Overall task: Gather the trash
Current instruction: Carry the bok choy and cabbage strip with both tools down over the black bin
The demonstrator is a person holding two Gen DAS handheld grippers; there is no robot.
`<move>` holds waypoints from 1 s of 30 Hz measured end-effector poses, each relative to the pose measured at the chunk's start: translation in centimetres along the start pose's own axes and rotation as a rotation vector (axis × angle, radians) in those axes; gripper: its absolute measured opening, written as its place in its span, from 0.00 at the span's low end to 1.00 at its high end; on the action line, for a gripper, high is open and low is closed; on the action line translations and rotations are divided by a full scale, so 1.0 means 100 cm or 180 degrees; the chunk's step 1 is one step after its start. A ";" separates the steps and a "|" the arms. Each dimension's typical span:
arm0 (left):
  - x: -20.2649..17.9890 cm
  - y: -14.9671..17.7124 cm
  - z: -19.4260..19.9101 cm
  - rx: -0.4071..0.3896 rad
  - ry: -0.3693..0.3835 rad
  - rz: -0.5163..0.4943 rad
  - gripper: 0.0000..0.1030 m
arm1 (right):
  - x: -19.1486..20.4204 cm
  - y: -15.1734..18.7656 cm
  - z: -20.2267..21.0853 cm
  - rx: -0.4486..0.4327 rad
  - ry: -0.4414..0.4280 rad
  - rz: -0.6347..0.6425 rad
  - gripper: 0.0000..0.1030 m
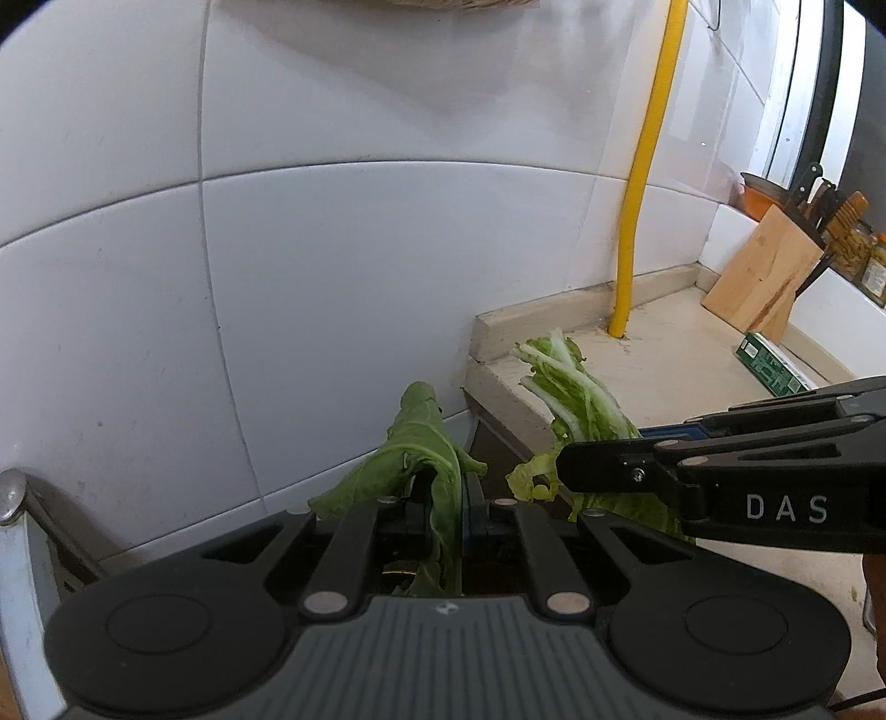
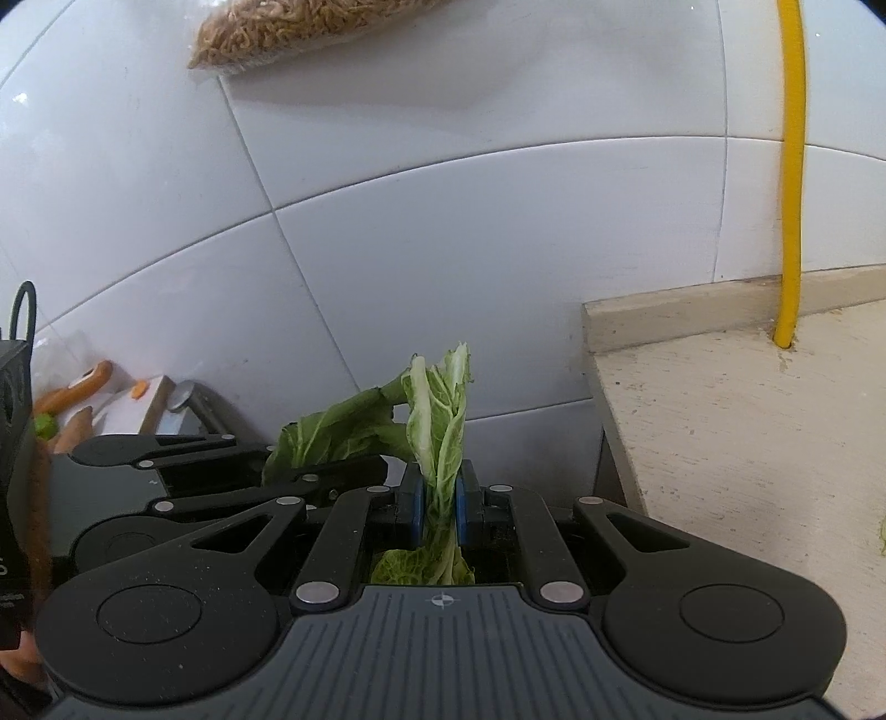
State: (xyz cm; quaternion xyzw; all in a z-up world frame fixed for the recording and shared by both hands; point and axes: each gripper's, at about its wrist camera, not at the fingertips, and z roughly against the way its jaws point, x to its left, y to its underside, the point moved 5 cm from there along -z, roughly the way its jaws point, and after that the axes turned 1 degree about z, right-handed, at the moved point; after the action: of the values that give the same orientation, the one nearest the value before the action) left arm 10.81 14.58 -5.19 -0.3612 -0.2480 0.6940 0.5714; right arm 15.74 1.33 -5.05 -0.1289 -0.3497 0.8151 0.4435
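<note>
In the left wrist view my left gripper (image 1: 443, 490) is shut on a dark green leaf (image 1: 421, 437) that stands up between its pads. Beside it on the right, my right gripper (image 1: 576, 465) grips a bunch of pale cabbage leaves (image 1: 576, 387) with white stalks. The right wrist view shows the right gripper (image 2: 440, 501) with its blue pads shut on the cabbage leaves (image 2: 437, 410). The left gripper (image 2: 365, 471) lies just to its left, holding the dark leaf (image 2: 332, 426). Both grippers hover off the left end of a beige counter (image 2: 747, 443), in front of a white tiled wall.
A yellow pipe (image 1: 648, 166) rises from the counter's back edge. A wooden cutting board (image 1: 764, 271), a knife block (image 1: 830, 210) and a green box (image 1: 775, 365) stand far right. A metal fitting (image 2: 188, 399) and orange items (image 2: 83, 382) are lower left. A bag of noodles (image 2: 310, 27) hangs above.
</note>
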 end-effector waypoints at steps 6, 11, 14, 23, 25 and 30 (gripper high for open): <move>0.003 0.003 -0.002 0.0013 0.0025 0.0017 0.05 | 0.001 0.001 -0.005 0.0034 0.0040 0.0008 0.14; 0.004 0.004 -0.006 0.0023 0.0052 0.0036 0.05 | 0.000 0.004 -0.011 0.0081 0.0072 0.0010 0.14; 0.010 0.007 -0.008 0.0033 0.0046 0.0086 0.05 | 0.001 0.005 -0.015 0.0105 0.0097 0.0023 0.14; 0.030 0.020 -0.025 0.0190 -0.0024 0.0247 0.05 | -0.006 0.017 -0.034 0.0221 0.0167 -0.0020 0.14; 0.032 0.023 -0.031 0.0269 -0.0055 0.0241 0.05 | -0.006 0.019 -0.038 0.0249 0.0167 -0.0035 0.14; 0.038 0.028 -0.039 0.0388 -0.0104 0.0288 0.05 | -0.008 0.026 -0.051 0.0321 0.0172 -0.0110 0.14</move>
State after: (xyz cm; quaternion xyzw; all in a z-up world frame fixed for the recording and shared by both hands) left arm 11.87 17.36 -10.51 -0.3252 -0.1979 0.7387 0.5562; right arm 17.23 2.06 -10.61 -0.1223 -0.2982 0.8202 0.4728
